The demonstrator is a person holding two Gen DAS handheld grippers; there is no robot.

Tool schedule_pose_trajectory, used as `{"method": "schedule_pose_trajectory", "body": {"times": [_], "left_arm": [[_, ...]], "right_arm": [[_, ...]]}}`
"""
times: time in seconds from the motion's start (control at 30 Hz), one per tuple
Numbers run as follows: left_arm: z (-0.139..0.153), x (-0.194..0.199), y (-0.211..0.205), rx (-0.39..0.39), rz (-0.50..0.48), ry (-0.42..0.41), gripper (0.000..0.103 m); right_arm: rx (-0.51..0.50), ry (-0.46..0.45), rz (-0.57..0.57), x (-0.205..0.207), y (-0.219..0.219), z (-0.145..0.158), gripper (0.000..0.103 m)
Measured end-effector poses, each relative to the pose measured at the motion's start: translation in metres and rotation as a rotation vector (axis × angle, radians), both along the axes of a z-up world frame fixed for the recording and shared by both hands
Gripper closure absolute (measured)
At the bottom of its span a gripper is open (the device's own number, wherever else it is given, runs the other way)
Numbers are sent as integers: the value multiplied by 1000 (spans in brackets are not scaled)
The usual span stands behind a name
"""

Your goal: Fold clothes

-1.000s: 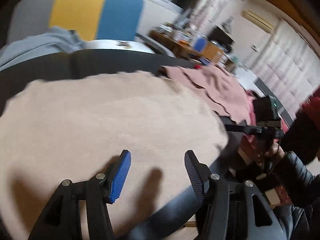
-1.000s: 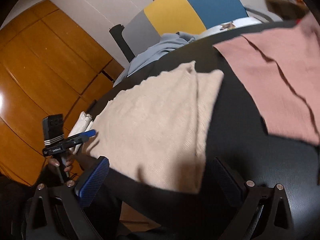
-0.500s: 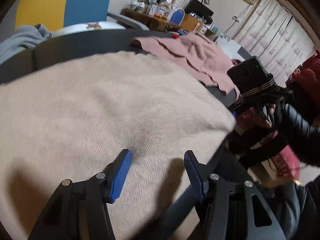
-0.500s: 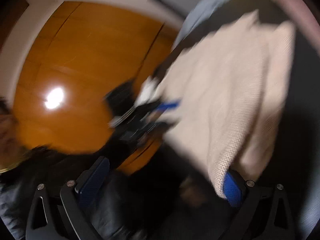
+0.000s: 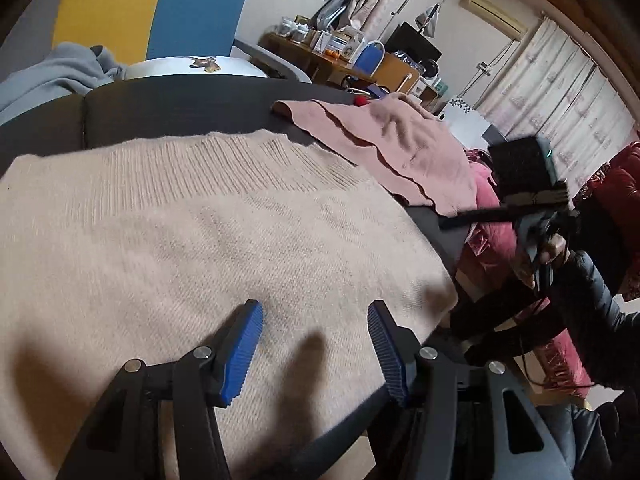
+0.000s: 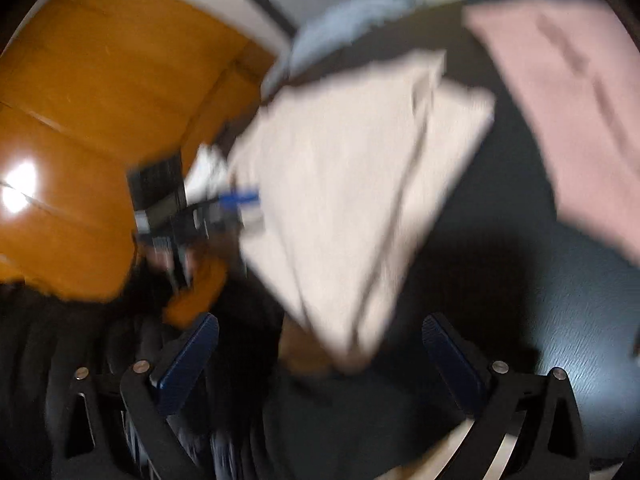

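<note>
Beige knit sweater lies spread flat on the dark table, filling most of the left wrist view from 9 o'clock through centre to approx 4 o'clock; ribbed hem band runs along its far edge toward 12. In the right wrist view (blurred) the same sweater looks folded double, one layer over another, w/ a corner hanging near the table's near edge at approx 6 o'clock.

L gripper: jaws apart, blue pads wide, nothing between them. It hovers just over the sweater's near part; contact w/ the fabric can't be told. It shows again in the right wrist view at approx 9 o'clock, beside the sweater's left edge.

R gripper: jaws wide apart, nothing clamped. The sweater's hanging corner sits in the gap btwn the pads but neither pad presses it. In the left wrist view this gripper sits at approx 3 o'clock, held by a hand in a dark sleeve, off the sweater's right edge.

Pink garment lies on the table at approx 1 o'clock, just beside the sweater's far right corner; whether they overlap can't be told. Grey-blue cloth at approx 10 o'clock, past the table's far edge. Yellow/blue panel at 11–12. Orange wood doors fill 9–10 in the right wrist view.
</note>
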State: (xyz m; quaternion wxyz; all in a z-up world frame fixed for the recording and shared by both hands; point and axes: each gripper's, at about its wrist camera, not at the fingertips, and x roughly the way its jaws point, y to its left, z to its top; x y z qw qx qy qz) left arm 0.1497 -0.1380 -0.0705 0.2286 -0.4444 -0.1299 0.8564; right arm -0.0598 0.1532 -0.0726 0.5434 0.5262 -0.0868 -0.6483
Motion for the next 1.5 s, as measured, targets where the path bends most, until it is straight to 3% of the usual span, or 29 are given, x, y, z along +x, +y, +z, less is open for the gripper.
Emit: {"method": "schedule_pose_trajectory", "body": {"times": [0.07,0.17,0.27,0.33,0.43,0.57,0.7,0.87,1.07,1.27,1.37,1.5], "left_arm": [[-1,0,2,-7,0,6,48],[-7,5,3,-2,10,3,47],[-19,13,2,32,36,-11,47],[-28,21,-2,93,76,-13,48],[-36,30,-6,164,122,-14,54],[-36,30,-7,184,143,-13,54],[-27,33,-40,268,223,-7,52],[-16,55,-114,251,465,68,49],[-15,67,-186,93,645,64,47],[-43,48,-237,96,629,-29,45],[-60,32,-251,121,568,-82,42],[-66,13,-264,185,485,-77,42]], "right_arm": [[-71,72,-24,-2,-16,14,0],[-162,107,-62,-8,-47,18,0],[-158,114,-124,-22,-80,8,0],[-61,111,-164,-31,-95,-6,0],[143,248,-203,-32,-105,-23,1],[228,386,-215,-26,-112,-25,7],[309,491,-177,-17,-130,-26,0],[379,451,-228,-30,-129,-15,0],[205,417,-323,-33,-139,14,0],[241,401,-330,-45,-153,-13,0],[195,398,-325,-42,-146,-21,0],[114,340,-341,-47,-132,-24,0]]}}
